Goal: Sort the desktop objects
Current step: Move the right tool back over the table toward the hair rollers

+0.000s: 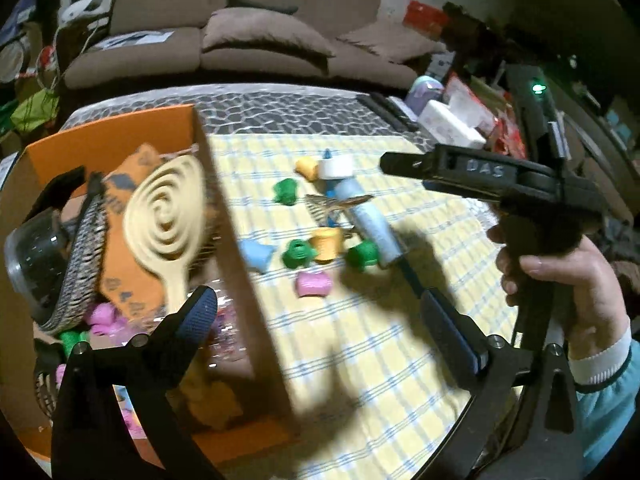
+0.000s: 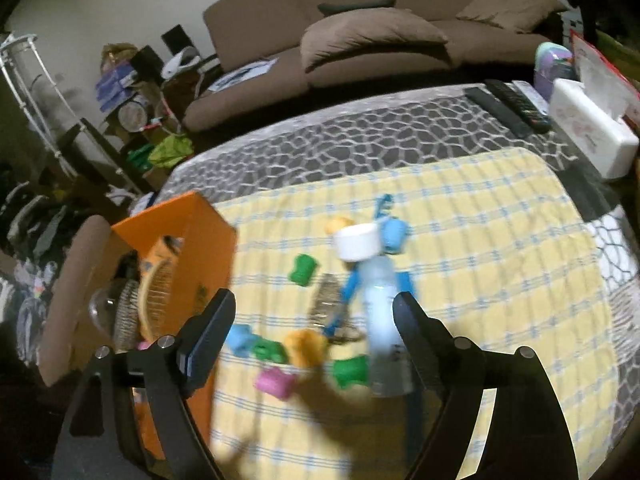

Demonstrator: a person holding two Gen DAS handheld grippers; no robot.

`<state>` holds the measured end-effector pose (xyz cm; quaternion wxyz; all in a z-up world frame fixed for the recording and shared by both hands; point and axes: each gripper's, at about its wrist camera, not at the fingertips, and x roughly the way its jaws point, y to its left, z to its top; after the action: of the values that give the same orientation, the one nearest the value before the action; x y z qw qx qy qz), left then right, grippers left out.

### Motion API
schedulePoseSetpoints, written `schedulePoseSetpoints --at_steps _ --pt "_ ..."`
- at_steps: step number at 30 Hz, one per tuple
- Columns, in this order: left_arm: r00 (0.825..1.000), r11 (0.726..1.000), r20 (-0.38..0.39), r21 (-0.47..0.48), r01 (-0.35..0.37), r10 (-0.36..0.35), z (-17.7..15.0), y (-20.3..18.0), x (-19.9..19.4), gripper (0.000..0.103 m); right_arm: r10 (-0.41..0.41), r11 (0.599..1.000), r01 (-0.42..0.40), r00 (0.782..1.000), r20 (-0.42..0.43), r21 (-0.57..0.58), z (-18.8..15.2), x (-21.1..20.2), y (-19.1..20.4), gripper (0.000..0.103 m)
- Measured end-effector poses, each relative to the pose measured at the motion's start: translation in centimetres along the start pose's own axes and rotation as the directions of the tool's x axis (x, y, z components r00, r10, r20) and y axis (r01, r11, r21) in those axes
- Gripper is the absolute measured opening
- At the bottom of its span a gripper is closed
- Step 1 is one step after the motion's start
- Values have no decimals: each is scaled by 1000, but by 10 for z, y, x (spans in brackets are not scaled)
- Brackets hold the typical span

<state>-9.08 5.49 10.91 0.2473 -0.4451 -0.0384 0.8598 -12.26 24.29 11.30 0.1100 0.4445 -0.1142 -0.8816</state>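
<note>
An orange cardboard box (image 1: 224,216) stands at the left and holds a cream spiral hairbrush (image 1: 168,216), a striped pouch (image 1: 80,264) and small coloured pieces. My left gripper (image 1: 324,320) hangs open over the box's right wall with nothing between its fingers. On the yellow checked cloth (image 2: 500,260) lie a pale blue bottle with a white cap (image 2: 380,312), green (image 2: 304,274), orange (image 2: 306,346), pink (image 2: 274,382) and blue (image 2: 238,340) small pieces, and a blue stick (image 2: 348,292). My right gripper (image 2: 316,330) hovers open above that cluster, holding nothing.
A hand with a white cuff (image 1: 560,280) holds the right gripper's handle at the right of the left wrist view. At the table's far right are a white tissue box (image 2: 592,132) and remotes (image 2: 512,108). A brown sofa (image 2: 360,40) stands behind the table.
</note>
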Motion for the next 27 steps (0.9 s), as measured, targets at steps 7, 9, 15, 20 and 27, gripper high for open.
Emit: schedulePoseSetpoints --at_steps 7,9,15,20,27 --pt "1000 995 -7 96 -27 28 -5 -25 12 102 35 999 -35 999 -29 1 -7 -2 -20 82" --pt "1000 999 -2 42 -9 10 -4 -16 8 102 78 997 -79 996 -47 -16 -10 -1 -16 81" --pt "996 996 79 -83 -38 44 6 18 -11 102 142 987 -150 981 -130 -54 -24 17 -1 68" --pt "994 989 96 -141 -38 52 8 35 -17 102 167 977 -190 964 -207 -95 -42 40 27 64" --pt "994 991 98 -135 -27 40 9 32 -18 102 133 976 -171 959 -251 -136 -59 67 46 64"
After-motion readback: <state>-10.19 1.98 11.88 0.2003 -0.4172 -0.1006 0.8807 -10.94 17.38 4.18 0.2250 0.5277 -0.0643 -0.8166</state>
